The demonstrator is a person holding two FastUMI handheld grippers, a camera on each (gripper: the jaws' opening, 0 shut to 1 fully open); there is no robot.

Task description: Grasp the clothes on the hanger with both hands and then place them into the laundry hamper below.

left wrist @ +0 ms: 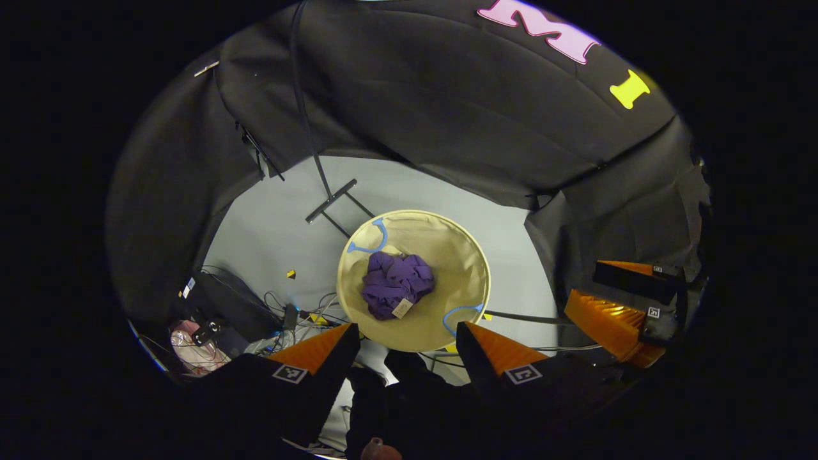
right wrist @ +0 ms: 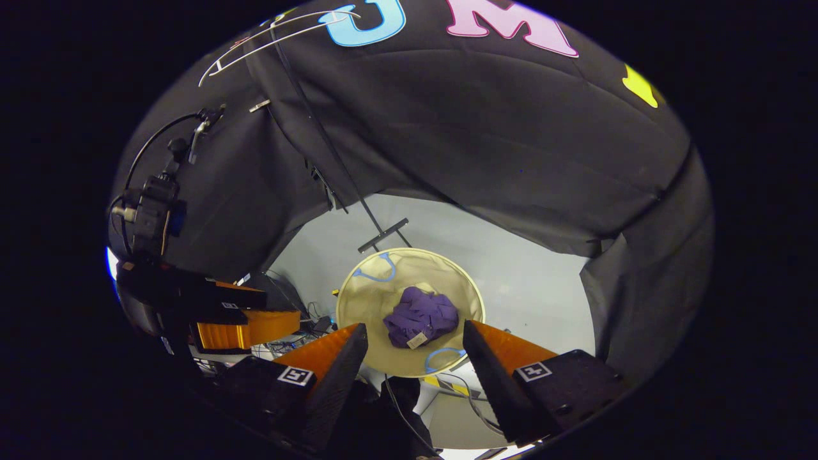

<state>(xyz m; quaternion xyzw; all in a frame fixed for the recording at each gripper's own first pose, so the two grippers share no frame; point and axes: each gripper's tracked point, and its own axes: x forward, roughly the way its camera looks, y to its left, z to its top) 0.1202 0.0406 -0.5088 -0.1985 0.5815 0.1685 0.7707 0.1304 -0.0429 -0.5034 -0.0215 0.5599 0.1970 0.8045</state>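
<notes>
Purple cloth lies crumpled in the bottom of the round beige laundry hamper, so the clothes are already off the hanger and down in the basket. In the left gripper view the heap sits straight ahead of the left gripper, beyond the gap between its two orange fingers and a little toward the left finger. The jaws stand well apart with nothing between them. In the right gripper view the same heap lies dead ahead of the right gripper, framed in the gap between its fingers, which are likewise spread and empty. The bundle has no clear long axis; it is a rounded lump with a pale tag on its near edge.

Both grippers hang above the hamper and look down into it, apart from the cloth. Neither looks markedly nearer. A bare wire hanger shows high up against the booth wall in the right gripper view.

Judging by this, the placing is done, and what remains is only to draw both hands up and away.
</notes>
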